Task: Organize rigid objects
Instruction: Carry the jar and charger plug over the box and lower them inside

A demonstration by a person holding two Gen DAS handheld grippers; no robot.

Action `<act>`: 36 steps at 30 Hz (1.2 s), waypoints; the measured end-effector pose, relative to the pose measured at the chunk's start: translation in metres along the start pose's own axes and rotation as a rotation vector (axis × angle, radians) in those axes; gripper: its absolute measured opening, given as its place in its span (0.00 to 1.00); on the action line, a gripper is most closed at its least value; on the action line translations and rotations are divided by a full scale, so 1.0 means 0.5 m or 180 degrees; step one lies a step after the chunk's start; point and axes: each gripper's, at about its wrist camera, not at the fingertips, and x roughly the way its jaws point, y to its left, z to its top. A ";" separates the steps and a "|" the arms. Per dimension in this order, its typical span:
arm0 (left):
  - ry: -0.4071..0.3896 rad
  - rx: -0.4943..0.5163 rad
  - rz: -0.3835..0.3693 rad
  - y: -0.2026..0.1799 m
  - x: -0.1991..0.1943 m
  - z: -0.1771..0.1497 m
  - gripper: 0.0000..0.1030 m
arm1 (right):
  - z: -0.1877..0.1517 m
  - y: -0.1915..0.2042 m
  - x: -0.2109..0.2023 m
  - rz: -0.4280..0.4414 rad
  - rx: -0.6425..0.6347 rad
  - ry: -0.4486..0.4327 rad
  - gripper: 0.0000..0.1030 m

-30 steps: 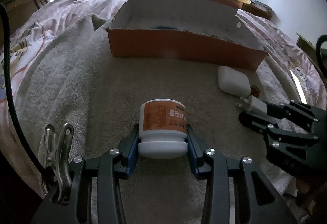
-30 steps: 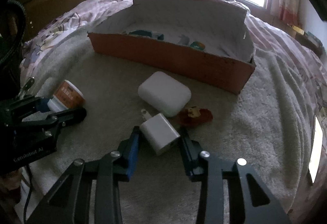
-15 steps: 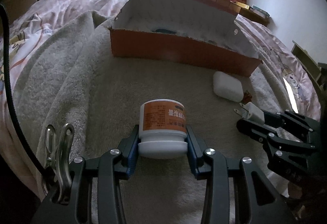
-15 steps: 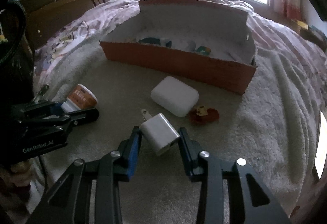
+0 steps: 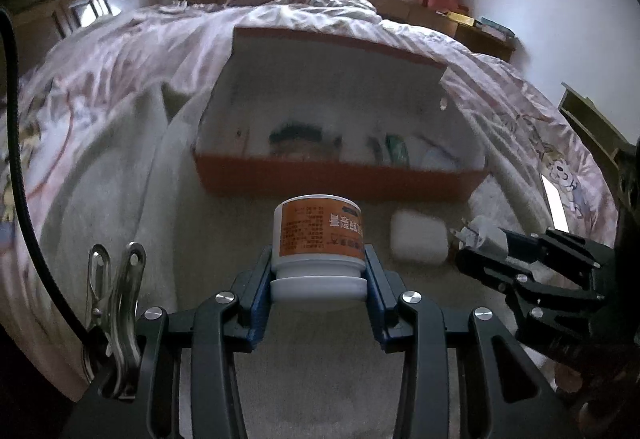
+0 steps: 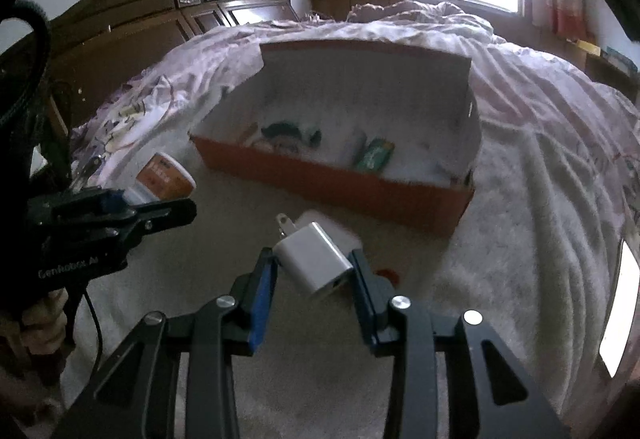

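Observation:
My left gripper (image 5: pixel 319 275) is shut on a white jar with an orange label (image 5: pixel 318 237), held lid-first above the towel. My right gripper (image 6: pixel 314 271) is shut on a white plug adapter (image 6: pixel 314 261), its prongs pointing up and left. Each gripper shows in the other's view: the right gripper (image 5: pixel 478 253) with the plug adapter (image 5: pixel 482 239), and the left gripper (image 6: pixel 160 207) with the jar (image 6: pixel 166 179). Ahead stands an open orange box (image 5: pixel 340 179), also seen as the box (image 6: pixel 332 183), with several small items inside. A white case (image 5: pixel 418 241) lies on the towel before it.
A beige towel (image 5: pixel 132 199) covers the bed, over a pink patterned quilt (image 5: pixel 100 71). A small red object (image 6: pixel 388 273) lies on the towel behind the adapter. A dark wooden headboard (image 6: pixel 160 11) stands at the left. A steel clip (image 5: pixel 116 303) hangs on my left gripper's frame.
Both grippers have risen off the towel with the jar and the adapter in them. The box interior now shows more from above, and the white case looks lower and smaller.

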 end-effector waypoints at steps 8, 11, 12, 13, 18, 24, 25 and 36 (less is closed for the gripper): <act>-0.0066 0.0077 -0.0019 -0.016 0.021 0.095 0.40 | 0.076 -0.031 0.002 -0.0041 0.0047 -0.0138 0.37; -0.0064 0.0073 -0.0006 -0.016 0.039 0.123 0.40 | 0.104 -0.040 0.013 -0.0059 0.0052 -0.0175 0.37; -0.0063 0.0068 -0.0007 -0.015 0.045 0.132 0.40 | 0.115 -0.043 0.019 -0.0066 0.0051 -0.0183 0.37; -0.0063 0.0068 -0.0005 -0.015 0.053 0.143 0.40 | 0.120 -0.047 0.023 -0.0065 0.0052 -0.0190 0.37; -0.0080 0.0108 0.0061 -0.019 0.084 0.178 0.40 | 0.150 -0.068 0.057 -0.0039 0.0101 -0.0179 0.37; -0.0002 0.0151 0.0092 -0.023 0.134 0.213 0.40 | 0.184 -0.108 0.097 -0.0067 0.0219 -0.0169 0.37; 0.0019 0.0167 0.0105 -0.024 0.146 0.218 0.40 | 0.189 -0.114 0.103 -0.0092 0.0234 -0.0168 0.37; 0.0167 0.0141 0.0214 -0.020 0.229 0.240 0.40 | 0.208 -0.154 0.171 -0.0272 0.0303 -0.0051 0.37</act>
